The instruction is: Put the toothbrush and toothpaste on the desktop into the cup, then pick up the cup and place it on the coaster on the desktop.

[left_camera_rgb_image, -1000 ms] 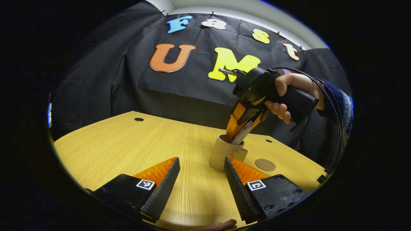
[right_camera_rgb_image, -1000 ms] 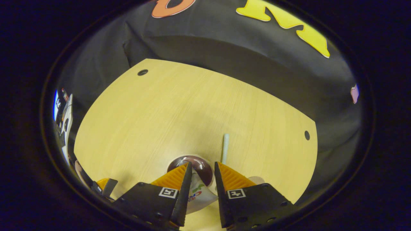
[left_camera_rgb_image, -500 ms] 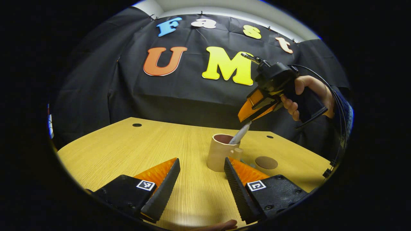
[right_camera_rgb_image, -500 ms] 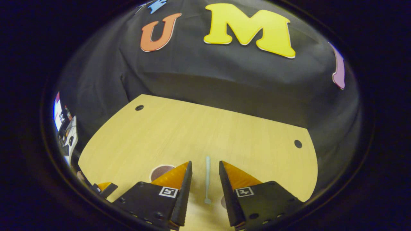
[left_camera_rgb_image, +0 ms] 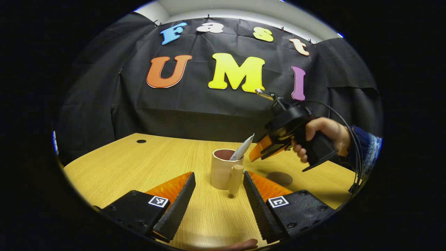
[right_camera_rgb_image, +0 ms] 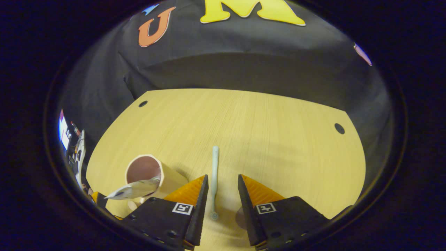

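Right tool (right_camera_rgb_image: pixel 223 195) hovers with fingers narrowly apart, holding nothing; we see the toothbrush (right_camera_rgb_image: pixel 214 174) between them, its long axis running toward 12 o'clock. Toothpaste (left_camera_rgb_image: pixel 243 152) already stands in the cup (left_camera_rgb_image: pixel 223 169); our left tool (left_camera_rgb_image: pixel 219 195) gapes wide.

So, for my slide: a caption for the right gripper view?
Open right gripper above toothbrush; toothpaste in cup.

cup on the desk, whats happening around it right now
A person works two handheld claws over a wooden desk. The toothpaste already leans in the cup. The right claw is open above the toothbrush, which lies flat on the desk. The left claw is open near the cup. The coaster is bare.
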The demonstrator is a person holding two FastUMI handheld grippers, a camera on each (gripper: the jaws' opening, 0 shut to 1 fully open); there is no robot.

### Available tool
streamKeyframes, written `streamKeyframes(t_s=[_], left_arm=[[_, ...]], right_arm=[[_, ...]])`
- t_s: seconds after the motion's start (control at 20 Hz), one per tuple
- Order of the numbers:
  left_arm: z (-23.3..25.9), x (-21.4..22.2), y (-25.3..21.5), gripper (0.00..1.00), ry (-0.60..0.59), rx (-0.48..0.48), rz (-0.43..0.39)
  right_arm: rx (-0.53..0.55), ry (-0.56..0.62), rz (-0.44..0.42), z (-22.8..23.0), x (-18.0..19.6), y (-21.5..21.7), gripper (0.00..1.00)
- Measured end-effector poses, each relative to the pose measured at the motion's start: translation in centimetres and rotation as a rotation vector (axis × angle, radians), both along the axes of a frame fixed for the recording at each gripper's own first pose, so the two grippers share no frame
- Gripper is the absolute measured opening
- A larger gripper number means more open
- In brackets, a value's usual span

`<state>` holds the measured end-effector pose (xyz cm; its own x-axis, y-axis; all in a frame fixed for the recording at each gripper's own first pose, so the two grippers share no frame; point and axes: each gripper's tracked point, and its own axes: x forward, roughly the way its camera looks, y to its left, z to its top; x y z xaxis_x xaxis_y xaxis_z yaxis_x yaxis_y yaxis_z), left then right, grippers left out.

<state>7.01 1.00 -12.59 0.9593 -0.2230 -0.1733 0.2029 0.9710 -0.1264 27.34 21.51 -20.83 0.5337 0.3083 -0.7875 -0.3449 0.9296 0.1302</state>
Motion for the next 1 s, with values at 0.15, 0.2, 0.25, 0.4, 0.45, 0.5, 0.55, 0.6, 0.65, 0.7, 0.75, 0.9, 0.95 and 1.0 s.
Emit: streamKeyframes(t_s=[0.15,0.2,0.25,0.4,0.45,0.5,0.55,0.6,0.65,0.7,0.75,0.9,0.95,1.0], left_arm=[[0.0,0.2,0.2,0.88,0.0,0.015,0.005],[-0.2,0.3,0.5,0.88,0.003,0.015,0.008],[-0.4,0.4,0.5,0.88,0.008,0.016,0.011],[-0.7,0.6,0.8,0.88,0.017,0.01,0.016],[-0.9,0.7,0.8,0.88,0.021,0.008,0.017],[-1.1,0.8,0.8,0.88,0.028,0.004,0.016],[-1.2,0.9,0.9,0.88,0.034,-0.003,0.016],[-1.2,0.9,0.8,0.88,0.034,-0.01,0.015],[-1.1,0.9,0.7,0.88,0.035,-0.015,0.015],[-1.0,0.8,0.7,0.88,0.033,-0.016,0.015],[-0.9,0.7,0.8,0.88,0.028,-0.017,0.015],[-0.5,0.6,1.1,0.88,0.0,-0.006,0.014],[-0.5,0.6,1.1,0.88,-0.007,-0.004,0.012],[-0.5,0.7,1.1,0.88,-0.007,-0.006,0.009]], right_arm=[[-0.011,0.021,0.036,-2.3,1.0,1.4,0.48],[-0.02,0.029,0.052,-2.8,1.1,1.9,0.44],[-0.036,0.027,0.072,-3.3,1.4,2.1,0.45],[-0.051,0.052,0.092,-4.2,1.8,3.0,0.31],[-0.037,0.074,0.066,-4.2,1.6,2.9,0.1],[-0.023,0.103,0.055,-4.2,1.3,2.7,0.07],[-0.005,0.124,0.046,-3.8,1.5,2.5,0.02],[0.015,0.14,0.037,-4.2,1.2,2.4,0.03],[0.026,0.138,0.039,-4.0,1.5,2.6,0.01],[0.023,0.13,0.051,-4.0,1.4,2.4,0.01],[0.032,0.11,0.04,-3.6,1.3,2.0,0.01],[0.114,-0.065,-0.014,1.9,1.5,0.2,0.01],[0.137,-0.164,-0.036,5.1,1.7,-0.6,0.01],[0.173,-0.267,-0.058,8.8,1.7,-1.1,0.0]])
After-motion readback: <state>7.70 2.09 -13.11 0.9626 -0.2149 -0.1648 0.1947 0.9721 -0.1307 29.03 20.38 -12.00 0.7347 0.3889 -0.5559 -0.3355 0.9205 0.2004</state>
